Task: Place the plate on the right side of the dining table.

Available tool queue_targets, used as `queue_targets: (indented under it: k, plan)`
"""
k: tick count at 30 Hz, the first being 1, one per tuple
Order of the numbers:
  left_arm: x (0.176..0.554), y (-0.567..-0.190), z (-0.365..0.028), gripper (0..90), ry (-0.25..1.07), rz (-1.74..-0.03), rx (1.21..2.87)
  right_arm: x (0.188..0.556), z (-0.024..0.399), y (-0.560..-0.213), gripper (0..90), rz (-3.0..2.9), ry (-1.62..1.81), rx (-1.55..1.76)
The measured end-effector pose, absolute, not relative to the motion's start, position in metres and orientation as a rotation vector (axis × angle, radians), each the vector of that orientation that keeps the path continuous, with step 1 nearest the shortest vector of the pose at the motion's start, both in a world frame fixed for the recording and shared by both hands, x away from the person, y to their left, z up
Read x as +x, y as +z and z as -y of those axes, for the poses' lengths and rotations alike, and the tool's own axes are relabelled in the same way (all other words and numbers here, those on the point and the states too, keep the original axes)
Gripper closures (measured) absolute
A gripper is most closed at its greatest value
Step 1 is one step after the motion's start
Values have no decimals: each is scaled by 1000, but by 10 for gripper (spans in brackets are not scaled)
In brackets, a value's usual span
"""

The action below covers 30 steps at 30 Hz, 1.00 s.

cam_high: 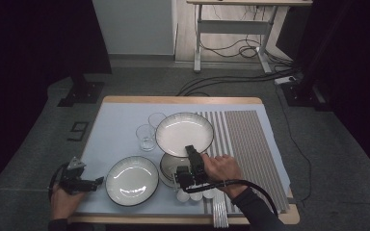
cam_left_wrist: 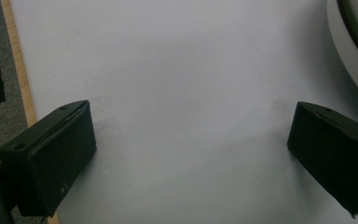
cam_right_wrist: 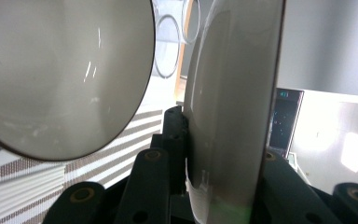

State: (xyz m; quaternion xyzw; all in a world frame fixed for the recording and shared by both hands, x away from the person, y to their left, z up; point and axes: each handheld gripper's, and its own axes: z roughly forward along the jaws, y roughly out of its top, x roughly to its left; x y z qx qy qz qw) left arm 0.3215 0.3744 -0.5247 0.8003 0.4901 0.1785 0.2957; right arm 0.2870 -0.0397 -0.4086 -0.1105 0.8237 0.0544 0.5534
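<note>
My right gripper (cam_high: 191, 153) is shut on the near rim of a white dark-rimmed plate (cam_high: 184, 132), held lifted over the middle of the table. In the right gripper view that plate (cam_right_wrist: 233, 107) stands edge-on between the black jaws of my right gripper (cam_right_wrist: 214, 158). A second dish (cam_right_wrist: 60, 70) fills the left side; in the high view a dish (cam_high: 167, 168) lies under the held plate. Another white plate (cam_high: 132, 180) rests at the front left. Left of it, my left gripper (cam_high: 95, 183) stands open over the bare mat (cam_left_wrist: 191, 70), jaws wide apart, with the plate's rim (cam_left_wrist: 354, 42) at the upper right.
Two clear glasses (cam_high: 146, 137) (cam_high: 156, 119) stand just left of the lifted plate. Small white round pieces (cam_high: 192, 195) lie near the front edge by my right hand. A striped mat (cam_high: 250, 144) covers the table's right side. The wooden table edge (cam_left_wrist: 21, 84) runs beside the left gripper.
</note>
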Motion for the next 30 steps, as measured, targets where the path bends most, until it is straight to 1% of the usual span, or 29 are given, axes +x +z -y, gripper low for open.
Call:
queue_targets:
  k: [30]
  plan:
    - [322, -525, -374, 8, 473, -1304, 2129, 297, 87, -419, 764, -1944, 23, -148]
